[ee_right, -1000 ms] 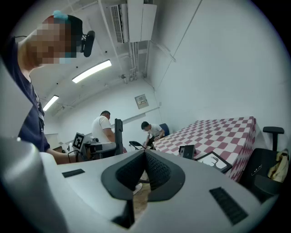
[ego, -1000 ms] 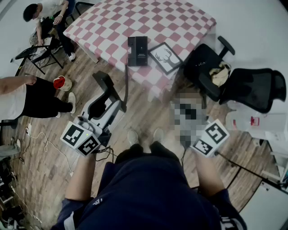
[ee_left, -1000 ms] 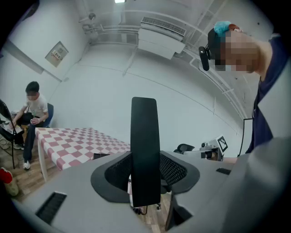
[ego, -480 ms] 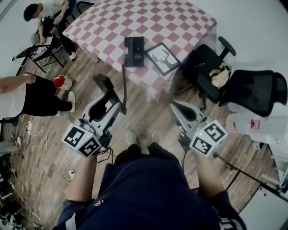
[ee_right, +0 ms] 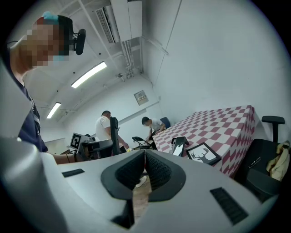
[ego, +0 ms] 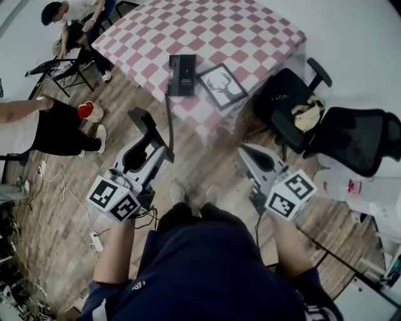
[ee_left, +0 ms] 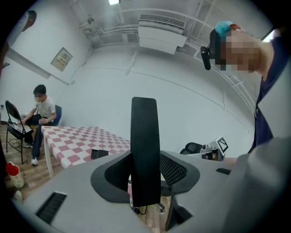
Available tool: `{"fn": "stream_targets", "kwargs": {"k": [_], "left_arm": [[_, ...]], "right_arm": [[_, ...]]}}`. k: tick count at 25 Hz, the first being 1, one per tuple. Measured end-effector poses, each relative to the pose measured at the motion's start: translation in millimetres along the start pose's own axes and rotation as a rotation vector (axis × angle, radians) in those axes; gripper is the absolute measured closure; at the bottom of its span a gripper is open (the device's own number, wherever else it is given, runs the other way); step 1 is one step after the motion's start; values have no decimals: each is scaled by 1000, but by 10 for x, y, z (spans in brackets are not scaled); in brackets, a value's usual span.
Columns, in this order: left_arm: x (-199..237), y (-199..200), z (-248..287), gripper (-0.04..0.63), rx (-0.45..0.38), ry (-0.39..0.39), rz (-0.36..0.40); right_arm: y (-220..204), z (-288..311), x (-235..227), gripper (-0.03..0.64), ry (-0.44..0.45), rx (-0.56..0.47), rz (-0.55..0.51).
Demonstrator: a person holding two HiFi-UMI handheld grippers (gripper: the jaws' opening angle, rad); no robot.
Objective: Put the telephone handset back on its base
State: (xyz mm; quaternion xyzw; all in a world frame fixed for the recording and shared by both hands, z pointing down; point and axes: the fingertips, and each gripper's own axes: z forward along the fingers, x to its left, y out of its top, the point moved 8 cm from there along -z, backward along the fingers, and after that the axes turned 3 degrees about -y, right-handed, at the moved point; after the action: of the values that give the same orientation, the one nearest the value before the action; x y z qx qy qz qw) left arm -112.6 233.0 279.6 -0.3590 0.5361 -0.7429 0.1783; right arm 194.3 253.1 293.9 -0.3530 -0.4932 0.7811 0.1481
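The black telephone base [ego: 182,66] lies near the front edge of the red-and-white checked table [ego: 238,31]; it also shows in the left gripper view as the base [ee_left: 99,154] and in the right gripper view as the base [ee_right: 178,146]. My left gripper [ego: 153,145] is shut on the black handset [ego: 145,122], which stands up between the jaws as the handset [ee_left: 144,150]. A dark cord [ego: 170,116] runs from it up to the base. The left gripper hangs over the wood floor, short of the table. My right gripper [ego: 245,155] is shut with nothing in it, jaws together [ee_right: 144,166].
A framed deer picture [ego: 221,82] lies right of the base. Two black office chairs [ego: 294,103] stand right of the table. One person sits at the far left [ego: 75,15], another stands nearby [ego: 50,125]. A red cup [ego: 88,111] and cables [ego: 62,200] are on the floor.
The table and base have shifted slightly up and left in the head view. Both grippers keep about the same pose, the left still holding the handset.
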Motion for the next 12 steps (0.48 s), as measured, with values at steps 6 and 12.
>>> {"fn": "stream_targets", "kwargs": {"k": [6,12], "left_arm": [[-170,-32,102,379,5,36,7],[-213,-14,138,379,12,60,18]], "right_arm": [[6,-131,-208,598,23,0,10],[33,-155,-282,598,47,-7,14]]}}
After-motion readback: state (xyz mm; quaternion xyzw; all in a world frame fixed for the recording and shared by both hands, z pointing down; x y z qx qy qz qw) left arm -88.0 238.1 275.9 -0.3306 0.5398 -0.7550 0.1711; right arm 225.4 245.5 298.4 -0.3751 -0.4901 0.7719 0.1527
